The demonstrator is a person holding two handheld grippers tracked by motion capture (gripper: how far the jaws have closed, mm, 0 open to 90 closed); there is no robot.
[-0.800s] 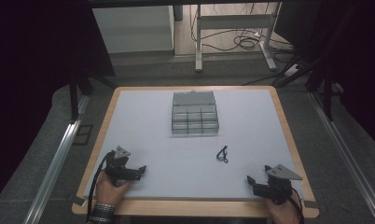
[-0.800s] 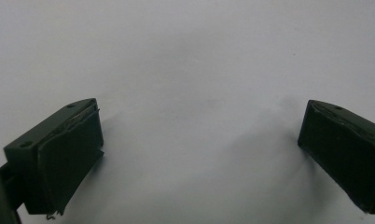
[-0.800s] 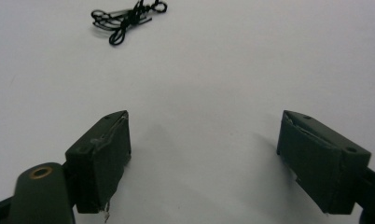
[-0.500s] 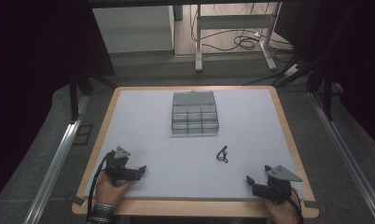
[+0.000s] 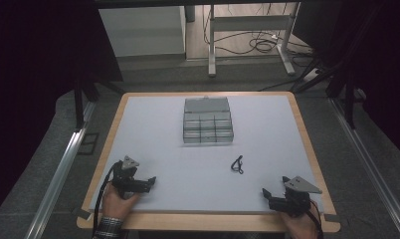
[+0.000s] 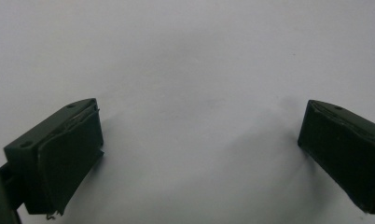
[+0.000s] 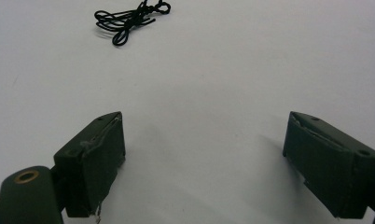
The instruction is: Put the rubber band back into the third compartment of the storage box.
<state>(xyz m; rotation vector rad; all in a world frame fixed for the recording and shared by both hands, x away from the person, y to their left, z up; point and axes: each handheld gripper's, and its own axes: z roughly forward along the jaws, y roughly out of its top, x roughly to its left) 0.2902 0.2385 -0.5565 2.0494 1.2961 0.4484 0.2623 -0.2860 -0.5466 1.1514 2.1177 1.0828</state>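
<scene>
Jaws of the left gripper (image 5: 150, 181) and the right gripper (image 5: 265, 193) both stand wide apart, holding nothing, each low over the near corners of the pale table (image 5: 153, 144). Between them, nearer the right one, lies a small black cord (image 5: 237, 164); a grey box of 9 compartments (image 5: 208, 127) with its lid open sits farther back, and beyond the table stand a white cabinet (image 5: 141, 30) and a metal frame (image 5: 248, 30) on the floor. Nothing has moved since the earlier 2 frames.

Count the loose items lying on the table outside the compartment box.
1: a tangled black cord on the white table, in front of the box, nearer the right gripper.
</scene>
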